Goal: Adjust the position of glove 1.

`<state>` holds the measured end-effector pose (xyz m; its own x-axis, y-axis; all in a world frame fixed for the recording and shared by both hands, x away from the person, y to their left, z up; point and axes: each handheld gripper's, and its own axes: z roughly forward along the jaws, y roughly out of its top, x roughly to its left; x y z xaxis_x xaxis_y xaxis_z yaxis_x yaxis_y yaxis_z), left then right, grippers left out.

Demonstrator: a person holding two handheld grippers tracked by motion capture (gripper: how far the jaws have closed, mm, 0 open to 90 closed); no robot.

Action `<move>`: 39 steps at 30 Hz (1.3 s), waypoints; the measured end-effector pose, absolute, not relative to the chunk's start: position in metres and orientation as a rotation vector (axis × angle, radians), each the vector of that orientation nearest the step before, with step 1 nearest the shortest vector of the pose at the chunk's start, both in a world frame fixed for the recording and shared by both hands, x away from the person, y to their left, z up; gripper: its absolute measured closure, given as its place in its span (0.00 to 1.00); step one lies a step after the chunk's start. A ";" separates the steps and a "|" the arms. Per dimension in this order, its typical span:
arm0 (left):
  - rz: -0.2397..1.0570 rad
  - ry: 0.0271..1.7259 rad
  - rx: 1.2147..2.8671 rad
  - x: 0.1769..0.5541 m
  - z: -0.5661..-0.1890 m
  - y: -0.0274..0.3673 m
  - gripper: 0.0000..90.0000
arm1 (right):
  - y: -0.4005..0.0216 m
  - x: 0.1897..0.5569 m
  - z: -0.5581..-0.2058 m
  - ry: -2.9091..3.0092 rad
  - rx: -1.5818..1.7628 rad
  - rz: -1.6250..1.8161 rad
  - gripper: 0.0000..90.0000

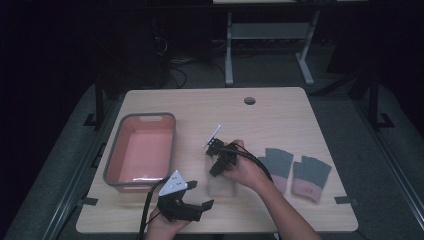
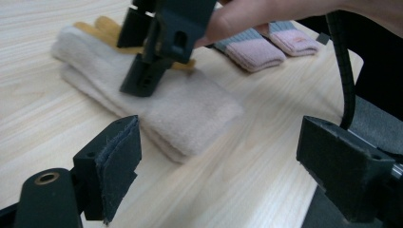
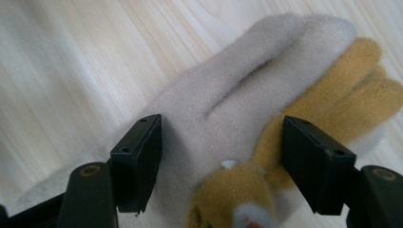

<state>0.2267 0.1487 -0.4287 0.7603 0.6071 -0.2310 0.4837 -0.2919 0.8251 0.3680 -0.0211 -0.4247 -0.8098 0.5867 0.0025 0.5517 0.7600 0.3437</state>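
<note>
right gripper view: right gripper [image 3: 221, 156] jaws spread astride cream glove [image 3: 228, 109]; left gripper [image 2: 218, 175] jaws wide apart, holding nothing.

My left gripper [image 1: 197, 205]: black, grey three-cornered plate on top, worn felt-like pads [image 2: 119, 166]. Right gripper [image 1: 216, 155]: black, ribbed black cable [image 2: 344, 71], screw holes.

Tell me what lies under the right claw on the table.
A cream fleece glove with mustard-yellow fingers lies flat under the right claw, whose open jaws straddle it. Whether a second glove sits beneath it is hidden.
</note>
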 end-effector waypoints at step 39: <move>-0.138 1.095 2.044 0.287 -0.452 0.107 0.39 | -0.123 0.338 -0.429 2.684 1.489 1.056 0.44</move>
